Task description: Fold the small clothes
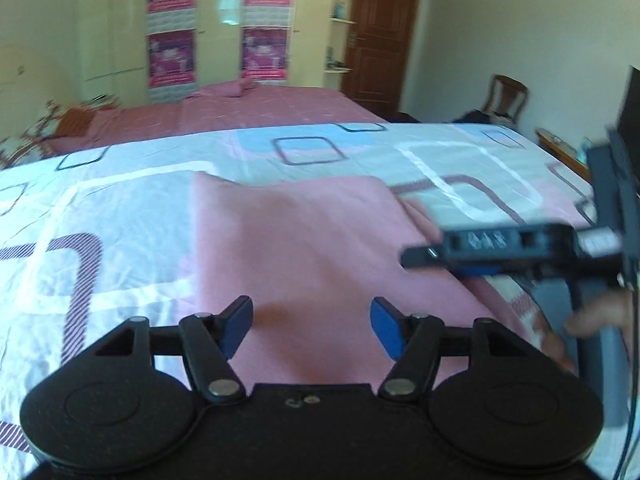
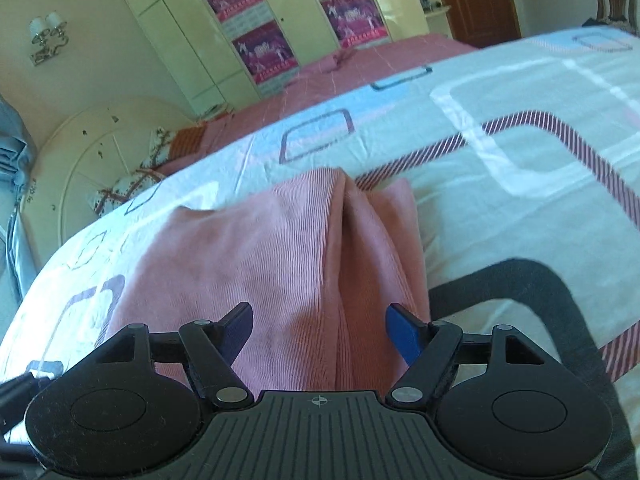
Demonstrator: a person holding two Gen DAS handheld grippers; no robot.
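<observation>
A pink ribbed garment (image 1: 304,240) lies folded on the patterned bedsheet (image 1: 120,208). My left gripper (image 1: 312,322) is open and empty, just above its near edge. In the left wrist view my right gripper (image 1: 420,258) reaches in from the right over the garment's right side, seen side-on. In the right wrist view the garment (image 2: 256,264) shows a raised fold ridge (image 2: 348,200) down its right part. My right gripper (image 2: 320,330) is open and empty above the garment's near end.
A second bed with a pink cover (image 1: 256,108) lies beyond. Wardrobes with posters (image 1: 216,24), a brown door (image 1: 380,32) and a wooden chair (image 1: 506,100) stand at the back. A white headboard (image 2: 92,160) is at the left.
</observation>
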